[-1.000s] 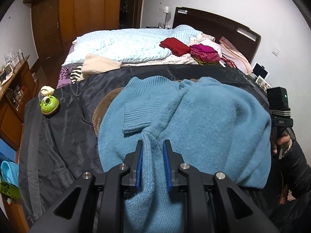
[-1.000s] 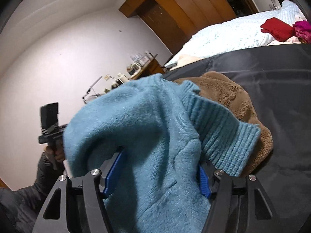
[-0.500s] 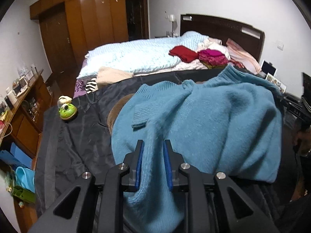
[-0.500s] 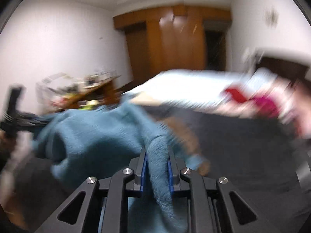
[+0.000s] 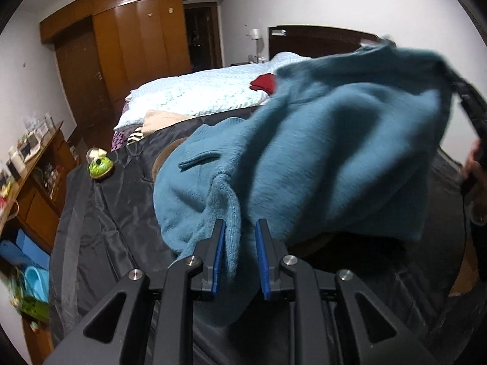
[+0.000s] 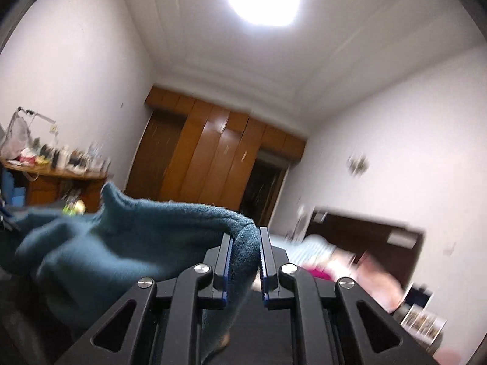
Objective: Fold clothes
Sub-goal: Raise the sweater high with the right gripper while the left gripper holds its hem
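A teal knit sweater (image 5: 319,152) is lifted off the black sheet (image 5: 106,228), stretched between both grippers. My left gripper (image 5: 239,228) is shut on a bunched edge of it near the front. My right gripper (image 6: 246,237) is shut on another edge of the sweater (image 6: 121,243) and is raised, tilted up toward the ceiling; it shows at the far right in the left wrist view (image 5: 468,106). A brown garment (image 5: 164,158) lies under the sweater, mostly hidden.
A green toy (image 5: 100,167) sits on the sheet at the left. A bed with a pale blue cover (image 5: 197,94), a red garment (image 5: 264,82) and a cream one (image 5: 161,118) lies behind. A cluttered wooden dresser (image 5: 30,170) stands left. Wardrobe (image 6: 213,158) at the back.
Both grippers have lifted the sweater off the sheet. The right gripper closed on the sweater, then swung up high and now points toward the ceiling.
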### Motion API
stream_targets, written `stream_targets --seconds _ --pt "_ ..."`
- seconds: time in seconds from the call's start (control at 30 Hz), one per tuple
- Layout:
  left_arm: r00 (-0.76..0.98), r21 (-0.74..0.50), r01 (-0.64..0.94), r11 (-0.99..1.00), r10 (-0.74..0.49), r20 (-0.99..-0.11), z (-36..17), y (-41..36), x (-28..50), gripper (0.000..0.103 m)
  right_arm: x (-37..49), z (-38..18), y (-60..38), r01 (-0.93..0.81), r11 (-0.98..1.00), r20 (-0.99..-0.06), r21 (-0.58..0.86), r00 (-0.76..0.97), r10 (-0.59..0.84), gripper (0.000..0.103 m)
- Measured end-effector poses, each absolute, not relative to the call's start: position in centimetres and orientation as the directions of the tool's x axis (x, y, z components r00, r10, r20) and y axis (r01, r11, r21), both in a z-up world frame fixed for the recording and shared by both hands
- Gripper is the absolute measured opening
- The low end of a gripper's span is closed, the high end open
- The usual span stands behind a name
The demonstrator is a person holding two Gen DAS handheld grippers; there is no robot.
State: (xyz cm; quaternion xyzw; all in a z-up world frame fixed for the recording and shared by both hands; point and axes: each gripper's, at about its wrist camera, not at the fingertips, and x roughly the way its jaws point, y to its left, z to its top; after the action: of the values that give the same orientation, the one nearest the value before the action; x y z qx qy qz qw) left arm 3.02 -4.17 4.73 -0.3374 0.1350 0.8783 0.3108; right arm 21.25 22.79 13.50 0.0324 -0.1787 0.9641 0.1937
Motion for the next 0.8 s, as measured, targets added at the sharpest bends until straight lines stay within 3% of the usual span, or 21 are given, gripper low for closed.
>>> stream_targets --seconds 0.27,0.5,0.57,0.6,0.8 --pt "-0.543 -0.077 -0.626 -0.776 0.504 -0.671 3.7 -4.7 2.3 0.023 24.6 16.9 18.7 -0.445 -0.822 0.338 -0.355 -0.881 0.331 0.015" --pt "-0.516 -0.112 -0.659 -0.744 0.554 -0.653 3.0 -3.9 3.8 0.022 24.9 18.6 17.5 -0.435 -0.851 0.376 -0.294 -0.872 0.315 0.016" --pt "-0.534 -0.113 -0.647 -0.754 0.554 -0.639 3.2 -3.8 4.4 0.012 24.8 19.1 17.6 -0.44 -0.855 0.384 -0.275 -0.865 0.322 0.015" --pt "-0.554 -0.109 -0.634 -0.765 0.549 -0.626 3.5 -3.9 4.7 0.007 24.9 19.4 17.7 -0.45 -0.852 0.393 -0.268 -0.858 0.329 0.016" --pt "-0.698 -0.116 -0.569 -0.814 0.553 -0.455 8.7 -5.6 6.8 0.006 25.7 22.6 18.4 -0.517 -0.831 0.465 -0.203 -0.798 0.383 0.016"
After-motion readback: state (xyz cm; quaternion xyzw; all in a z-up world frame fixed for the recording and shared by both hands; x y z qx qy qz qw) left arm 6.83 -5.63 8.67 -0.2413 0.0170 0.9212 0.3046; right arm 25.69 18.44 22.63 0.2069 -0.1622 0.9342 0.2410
